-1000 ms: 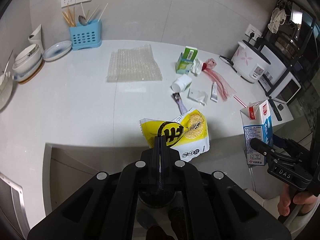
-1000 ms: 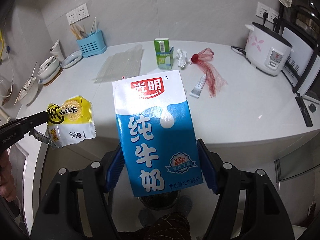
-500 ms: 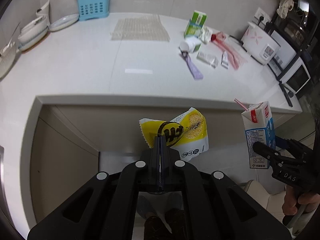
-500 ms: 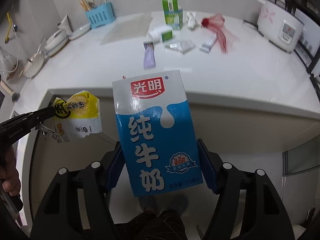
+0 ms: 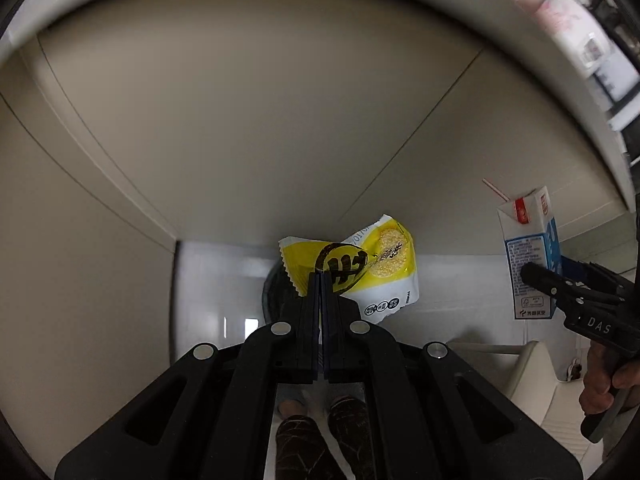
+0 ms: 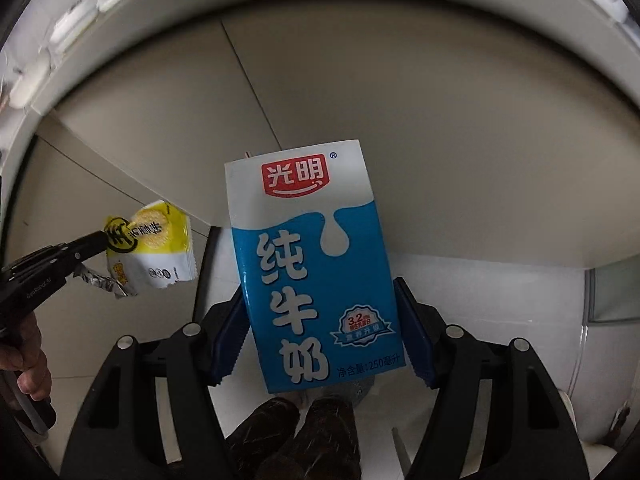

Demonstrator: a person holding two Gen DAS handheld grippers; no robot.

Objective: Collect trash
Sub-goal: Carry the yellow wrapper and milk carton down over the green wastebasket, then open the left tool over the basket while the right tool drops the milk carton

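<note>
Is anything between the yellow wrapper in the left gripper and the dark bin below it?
Nothing visible. The yellow wrapper hangs pinched in the left gripper right over the dark bin, whose rim shows just beneath. The milk carton, in the right gripper, is off to the side.

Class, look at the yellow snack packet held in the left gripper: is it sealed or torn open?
Torn open: the yellow snack packet shows a ragged flap with silver lining hanging below the left gripper.
</note>
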